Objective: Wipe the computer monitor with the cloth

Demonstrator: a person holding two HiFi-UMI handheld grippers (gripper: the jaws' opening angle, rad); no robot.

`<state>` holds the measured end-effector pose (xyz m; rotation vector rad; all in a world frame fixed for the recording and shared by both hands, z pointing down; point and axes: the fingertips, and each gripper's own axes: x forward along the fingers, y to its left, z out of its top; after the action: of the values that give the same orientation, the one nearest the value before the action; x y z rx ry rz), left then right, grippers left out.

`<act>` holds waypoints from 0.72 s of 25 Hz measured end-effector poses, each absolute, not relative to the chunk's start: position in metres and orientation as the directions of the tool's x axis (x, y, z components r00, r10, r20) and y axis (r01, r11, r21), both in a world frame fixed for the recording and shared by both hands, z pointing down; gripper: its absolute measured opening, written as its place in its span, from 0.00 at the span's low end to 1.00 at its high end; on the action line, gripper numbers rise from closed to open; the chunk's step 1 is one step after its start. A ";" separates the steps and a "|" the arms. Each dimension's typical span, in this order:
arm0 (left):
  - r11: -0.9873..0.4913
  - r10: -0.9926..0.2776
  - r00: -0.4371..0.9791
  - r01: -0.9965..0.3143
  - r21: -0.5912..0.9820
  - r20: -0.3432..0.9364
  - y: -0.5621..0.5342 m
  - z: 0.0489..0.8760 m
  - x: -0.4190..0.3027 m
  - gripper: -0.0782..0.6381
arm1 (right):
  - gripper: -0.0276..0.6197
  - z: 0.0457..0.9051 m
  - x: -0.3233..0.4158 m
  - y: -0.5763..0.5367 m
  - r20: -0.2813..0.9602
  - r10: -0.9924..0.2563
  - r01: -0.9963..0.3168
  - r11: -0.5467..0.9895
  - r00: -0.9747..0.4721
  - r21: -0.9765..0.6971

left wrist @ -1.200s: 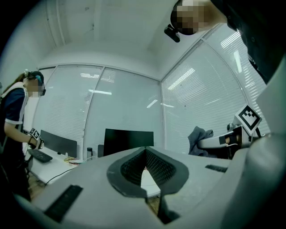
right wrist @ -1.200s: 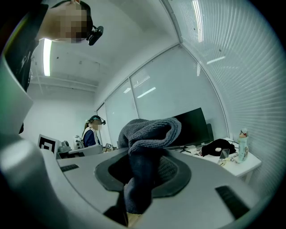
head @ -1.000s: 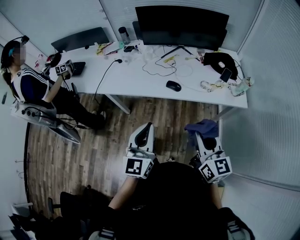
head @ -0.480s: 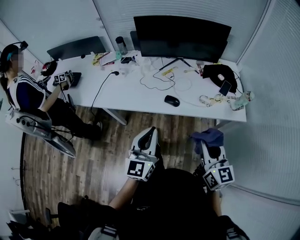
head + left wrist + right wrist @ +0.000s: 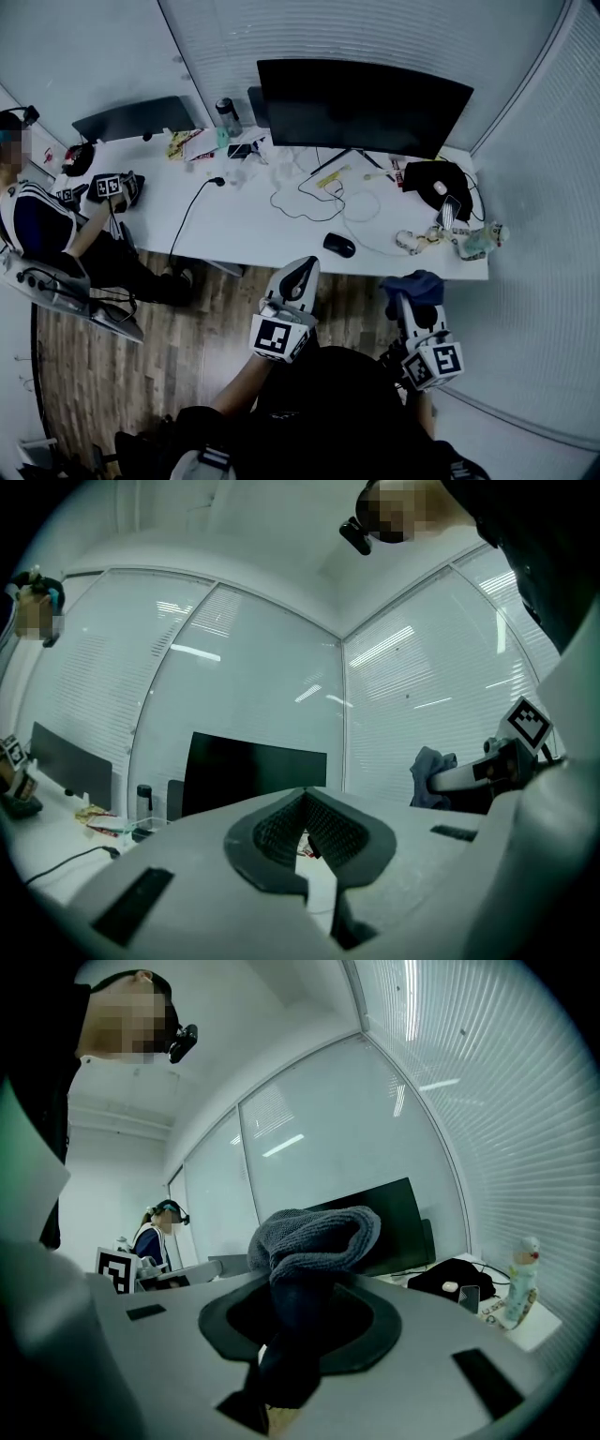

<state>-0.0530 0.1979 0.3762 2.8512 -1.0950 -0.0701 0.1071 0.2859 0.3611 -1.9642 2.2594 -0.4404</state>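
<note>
Seen from the head camera, a person stands facing a white surface (image 5: 253, 220) that carries a wide, dark monitor (image 5: 364, 105); the right gripper (image 5: 413, 294) has its fingers (image 5: 375, 1326) clamped on a bunched blue-grey cloth (image 5: 314, 1232), which sticks up above them; the left gripper (image 5: 304, 267) has its fingers drawn together with nothing between them.

Compared with a second ago, the monitor sits lower and larger in the head view and the surface has drawn closer; the cloth, which earlier hung over the wooden floor (image 5: 122, 366) well short of the surface, now reaches its front edge, near the black mouse (image 5: 339, 245). This suggests the person is stepping in; the cloth remains well apart from the screen, so wiping has not begun.
</note>
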 end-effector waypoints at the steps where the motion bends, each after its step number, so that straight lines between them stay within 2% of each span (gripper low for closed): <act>1: -0.744 -0.665 0.747 -0.662 0.091 -0.014 0.183 0.375 -0.052 0.12 | 0.21 0.361 0.106 0.271 0.100 -0.983 -0.947 0.119 -0.155 -0.297; 10: -0.753 -0.657 0.753 -0.653 0.080 -0.045 0.046 0.365 -0.060 0.12 | 0.21 0.362 0.100 0.139 0.142 -0.981 -0.968 0.093 -0.128 -0.232; 18: -0.749 -0.663 0.744 -0.656 0.096 -0.084 -0.041 0.362 -0.071 0.12 | 0.21 0.344 0.071 0.044 0.106 -0.973 -0.964 0.180 -0.203 -0.195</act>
<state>-0.0709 -0.0414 0.3620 2.8768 -1.0890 -0.1735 0.0714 0.0442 0.3435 -1.9559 2.3800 -0.3405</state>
